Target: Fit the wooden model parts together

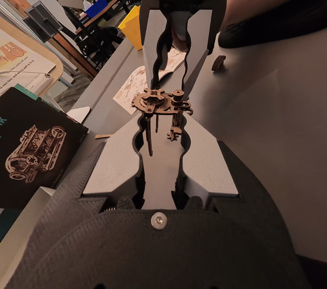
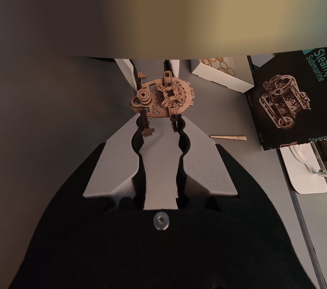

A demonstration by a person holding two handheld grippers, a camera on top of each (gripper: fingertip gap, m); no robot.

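Above the middle of the grey desk (image 1: 265,121), in the left wrist view, the wooden model assembly (image 1: 160,103) hangs between the two tools. It is a flat geared disc with a cross-shaped hub on top, a small round stack at its right side, and thin wooden legs hanging below. The left tool (image 1: 161,117) reaches up from the bottom edge, its grey fingers pinching the near rim of the disc, with the legs dangling in the gap between them. The right tool (image 1: 167,85) comes from the far side, its tips pinching the far rim. A small dark wooden part (image 1: 218,63) lies alone toward the far right of the desk, beside a dark sleeve (image 1: 283,20). An instruction sheet (image 1: 131,92) lies flat beyond the assembly, a yellow bin (image 1: 131,27) stands at the far edge, and a dark box (image 1: 33,142) with a model picture sits at the left edge.

From the right wrist view, the assembly (image 2: 164,98) faces the camera, hub and round stack plainly seen. The right tool (image 2: 160,118) grips its near rim, fingers closed against the wood; the left tool (image 2: 150,69) holds the opposite rim. A thin wooden stick (image 2: 228,138) lies on the desk (image 2: 53,103) to the right, near the dark box (image 2: 290,100) and a white tray (image 2: 221,75) of rubber bands.
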